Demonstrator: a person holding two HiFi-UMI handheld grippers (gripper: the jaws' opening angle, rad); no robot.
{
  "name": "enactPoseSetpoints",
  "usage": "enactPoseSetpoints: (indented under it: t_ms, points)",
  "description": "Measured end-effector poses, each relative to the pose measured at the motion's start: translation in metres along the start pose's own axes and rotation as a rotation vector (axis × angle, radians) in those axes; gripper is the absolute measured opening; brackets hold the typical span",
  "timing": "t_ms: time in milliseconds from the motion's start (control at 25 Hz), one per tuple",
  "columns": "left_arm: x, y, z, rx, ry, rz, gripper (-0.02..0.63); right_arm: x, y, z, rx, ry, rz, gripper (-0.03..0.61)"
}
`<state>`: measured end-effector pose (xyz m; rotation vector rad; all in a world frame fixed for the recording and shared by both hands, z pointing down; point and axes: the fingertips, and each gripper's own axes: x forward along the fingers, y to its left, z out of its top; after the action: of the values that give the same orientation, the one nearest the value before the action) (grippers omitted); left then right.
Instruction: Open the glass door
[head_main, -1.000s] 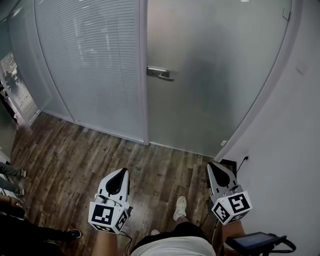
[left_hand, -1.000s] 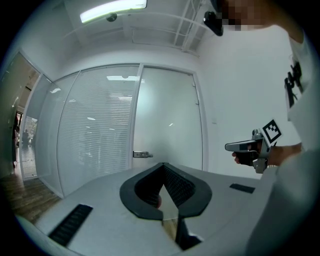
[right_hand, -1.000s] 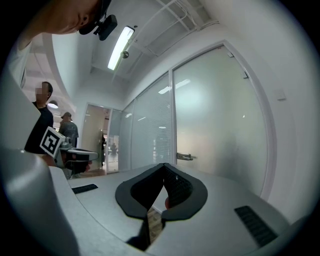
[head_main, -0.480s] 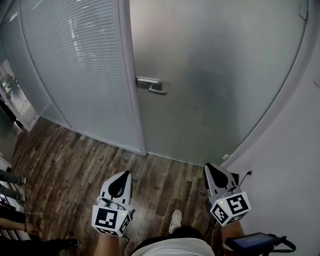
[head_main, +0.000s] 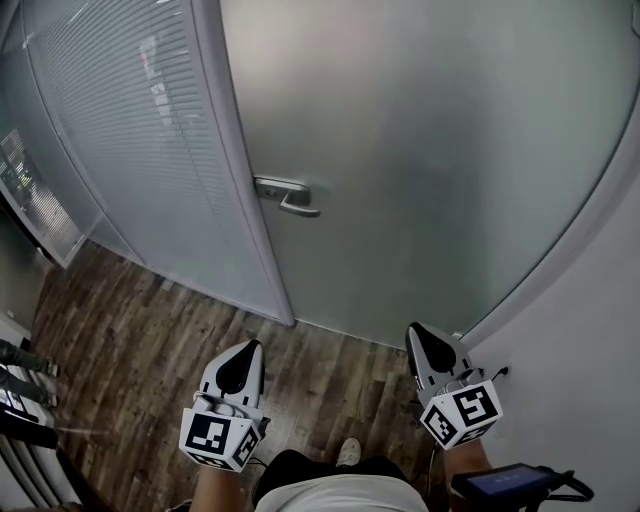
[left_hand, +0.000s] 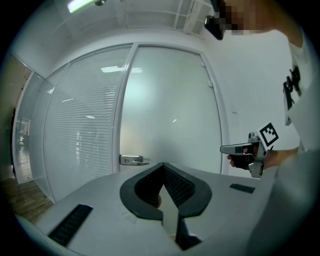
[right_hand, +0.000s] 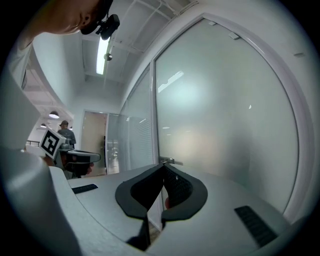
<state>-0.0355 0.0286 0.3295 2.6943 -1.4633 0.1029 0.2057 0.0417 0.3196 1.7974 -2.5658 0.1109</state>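
Note:
The frosted glass door (head_main: 420, 150) stands closed ahead of me, with its metal lever handle (head_main: 285, 195) at its left edge, beside the white frame post (head_main: 235, 180). My left gripper (head_main: 244, 348) is held level and shut, with nothing in it, short of the door and below the handle. My right gripper (head_main: 418, 331) is also shut and empty, near the door's lower right corner. The handle (left_hand: 131, 160) shows just left of the shut tips in the left gripper view, and the handle (right_hand: 169, 161) sits right above the tips in the right gripper view.
A glass partition with blinds (head_main: 120, 130) runs left of the door. A white wall (head_main: 600, 340) closes the right side. The floor (head_main: 140, 330) is dark wood. My shoe (head_main: 348, 452) and a black device (head_main: 510, 485) are at the bottom. Other people's feet (head_main: 20, 355) show at far left.
I have come closer to the door: it fills more of the head view and the handle has slid lower and to the left. Both grippers advanced with me and stayed shut.

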Motion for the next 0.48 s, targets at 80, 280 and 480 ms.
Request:
enactPoseSetpoints:
  t_ms: [80,280,480]
  points:
    - [0.014,0.003,-0.001,-0.009,-0.009,-0.004,0.0,0.009,-0.008,-0.006,0.002,-0.004,0.003,0.002]
    - [0.039,-0.001,-0.003,0.13,-0.009,-0.027,0.0,0.019,-0.023,-0.013,-0.001,-0.02,-0.019,0.002]
    - [0.085,0.029,0.008,0.132,-0.03,-0.101,0.0,0.07,-0.027,0.005,-0.03,-0.013,-0.053,0.002]
